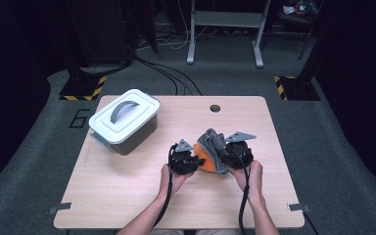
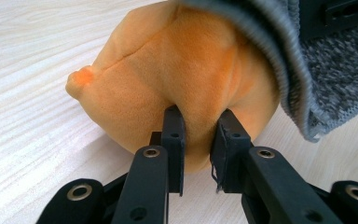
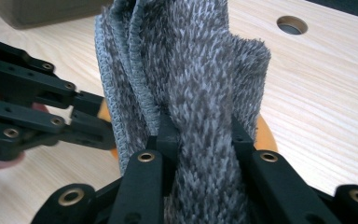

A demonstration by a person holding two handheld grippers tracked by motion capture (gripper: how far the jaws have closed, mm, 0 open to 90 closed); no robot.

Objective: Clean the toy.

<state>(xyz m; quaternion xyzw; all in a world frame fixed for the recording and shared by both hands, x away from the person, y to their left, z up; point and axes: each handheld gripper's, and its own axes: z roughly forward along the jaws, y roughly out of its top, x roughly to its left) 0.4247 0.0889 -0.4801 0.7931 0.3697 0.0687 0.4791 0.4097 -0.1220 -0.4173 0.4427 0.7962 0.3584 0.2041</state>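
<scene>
An orange plush toy (image 2: 177, 79) lies on the wooden table (image 1: 142, 196), partly under a grey fuzzy cloth (image 3: 200, 70). My left gripper (image 2: 198, 142) is shut on a fold of the orange plush toy (image 1: 206, 161), pinching it from the left side. My right gripper (image 3: 200, 135) is shut on a bunched strip of the grey cloth (image 1: 214, 142), which stands up between its jaws and drapes over the toy. In the high view the left gripper (image 1: 196, 160) and right gripper (image 1: 226, 155) face each other across the bundle, near the table's middle.
A grey storage box with a white lid and handle (image 1: 124, 120) stands at the back left of the table. A round cable hole (image 1: 215, 108) lies near the far edge. Metal brackets (image 1: 58, 209) sit at the front corners.
</scene>
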